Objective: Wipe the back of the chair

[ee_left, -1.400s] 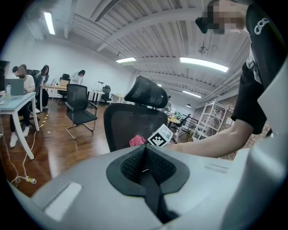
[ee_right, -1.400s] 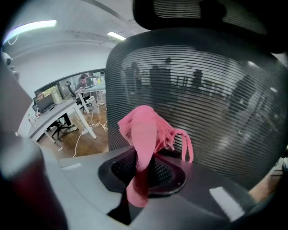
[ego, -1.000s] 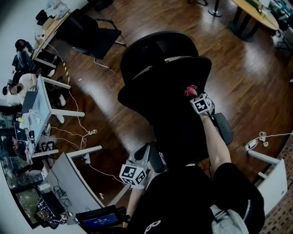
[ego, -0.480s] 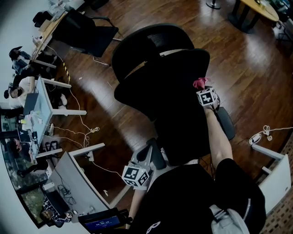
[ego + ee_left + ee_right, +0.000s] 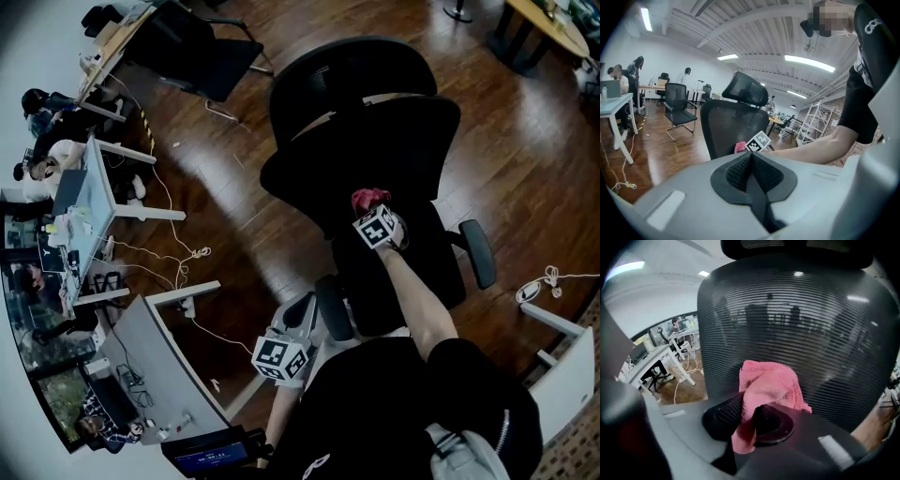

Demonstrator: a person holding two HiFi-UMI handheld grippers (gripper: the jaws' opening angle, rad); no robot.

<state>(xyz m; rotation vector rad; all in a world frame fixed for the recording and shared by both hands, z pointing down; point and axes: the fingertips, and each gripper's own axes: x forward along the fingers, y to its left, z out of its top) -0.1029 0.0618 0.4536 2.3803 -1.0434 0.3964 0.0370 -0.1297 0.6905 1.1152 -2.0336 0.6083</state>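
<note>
Now the right gripper [image 5: 751,417] clamped the cloth [image 5: 769,384], which bunched at its twelve o'clock against the chair back [image 5: 801,319]. The left gripper [image 5: 751,176], jaws together and empty, hung at the chair's seven o'clock.

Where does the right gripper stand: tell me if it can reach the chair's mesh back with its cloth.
Probably yes. The right gripper, shut on the pink cloth, points straight at the mesh back with nothing between them; whether the cloth already touches it is unclear.
</note>
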